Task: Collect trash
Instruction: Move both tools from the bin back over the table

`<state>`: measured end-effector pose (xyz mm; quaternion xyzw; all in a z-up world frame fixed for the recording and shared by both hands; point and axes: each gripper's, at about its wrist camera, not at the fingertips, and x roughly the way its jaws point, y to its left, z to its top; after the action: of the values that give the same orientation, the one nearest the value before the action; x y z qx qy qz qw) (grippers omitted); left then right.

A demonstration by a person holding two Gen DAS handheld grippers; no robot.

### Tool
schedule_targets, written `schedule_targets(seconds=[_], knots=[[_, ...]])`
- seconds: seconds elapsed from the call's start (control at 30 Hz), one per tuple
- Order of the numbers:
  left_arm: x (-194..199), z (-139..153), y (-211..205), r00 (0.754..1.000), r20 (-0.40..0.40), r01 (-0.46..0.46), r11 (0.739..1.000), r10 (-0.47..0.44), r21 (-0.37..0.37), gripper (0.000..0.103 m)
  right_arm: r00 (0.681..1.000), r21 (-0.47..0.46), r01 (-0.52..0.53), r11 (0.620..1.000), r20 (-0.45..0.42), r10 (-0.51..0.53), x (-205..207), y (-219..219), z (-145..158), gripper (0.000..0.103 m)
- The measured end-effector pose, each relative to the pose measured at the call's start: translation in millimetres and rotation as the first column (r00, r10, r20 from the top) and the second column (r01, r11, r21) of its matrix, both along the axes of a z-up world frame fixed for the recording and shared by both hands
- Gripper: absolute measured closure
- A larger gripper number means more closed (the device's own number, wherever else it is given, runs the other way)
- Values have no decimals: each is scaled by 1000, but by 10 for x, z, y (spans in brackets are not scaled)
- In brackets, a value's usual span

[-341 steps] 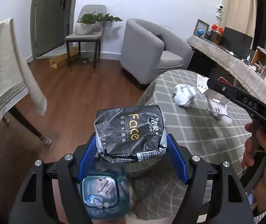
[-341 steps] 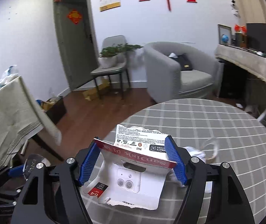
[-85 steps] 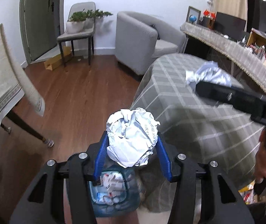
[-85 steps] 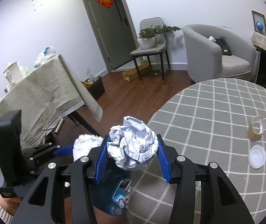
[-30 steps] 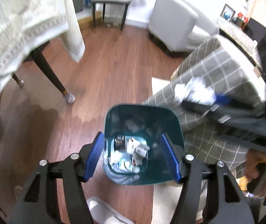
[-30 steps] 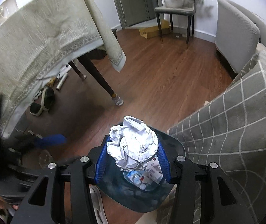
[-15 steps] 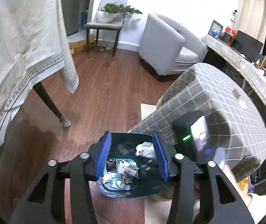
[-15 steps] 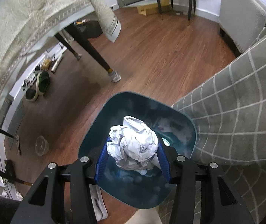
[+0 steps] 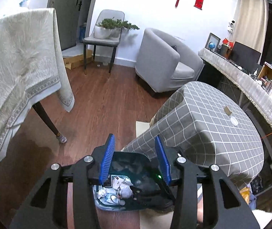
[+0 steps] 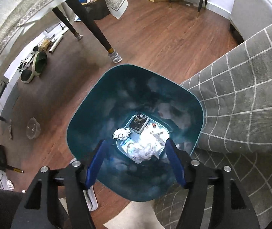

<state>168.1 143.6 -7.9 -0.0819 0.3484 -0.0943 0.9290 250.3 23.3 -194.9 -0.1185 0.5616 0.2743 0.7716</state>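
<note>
— What's in the bin now?

— The teal trash bin (image 10: pixel 90 112) stands on the wooden floor, right against the hanging edge of the grey checked cloth on the desk (image 10: pixel 250 99). At its bottom lie two crumpled white paper balls: a small one (image 10: pixel 122 133) and a bigger one (image 10: pixel 142 151), beside a black packet (image 10: pixel 138 123) and a torn white card (image 10: pixel 157 133).

— And the claws?

— The right claw (image 10: pixel 136 162) hangs over the bin mouth; its blue jaws have just been opening and nothing sits between them. The bigger ball lies far below, between the two fingers as I look down.

— The left?

— The left claw (image 9: pixel 135 160) is higher up, jaws nearly together and empty. On the desk top, near its far edge, I count two small things: a tape roll (image 9: pixel 228 109) and a white lid (image 9: pixel 233 121).
</note>
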Motion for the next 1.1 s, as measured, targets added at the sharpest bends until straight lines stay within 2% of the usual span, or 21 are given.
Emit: schedule_targets(seconds=[0.17, 0.47, 0.6, 0.67, 0.73, 0.9, 1.1], knots=[[-10, 148, -99, 999, 42, 2, 1000, -3, 18, 57, 998, 45, -31, 999, 50, 28, -83, -83, 286, 38], [-14, 384, -204, 993, 116, -14, 1000, 12, 11, 57, 982, 162, -88, 983, 182, 58, -219, -260, 997, 38], [-9, 441, -284, 990, 143, -13, 1000, 13, 2, 48, 968, 216, -95, 972, 247, 40, -260, -404, 1321, 38], [10, 443, -383, 988, 153, -9, 1000, 4, 30, 48, 961, 234, -89, 968, 274, 22, -277, -498, 1445, 38], [27, 447, -479, 987, 158, 11, 1000, -15, 24, 47, 954, 246, -74, 966, 299, -3, -275, -625, 1562, 38], [77, 453, -757, 983, 172, 60, 998, -62, 20, 40, 940, 260, -14, 965, 333, -76, -222, -1010, 1721, 38], [187, 405, -1068, 981, 162, 101, 994, -106, 38, 37, 918, 251, 65, 966, 364, -157, -151, -1499, 1829, 38]])
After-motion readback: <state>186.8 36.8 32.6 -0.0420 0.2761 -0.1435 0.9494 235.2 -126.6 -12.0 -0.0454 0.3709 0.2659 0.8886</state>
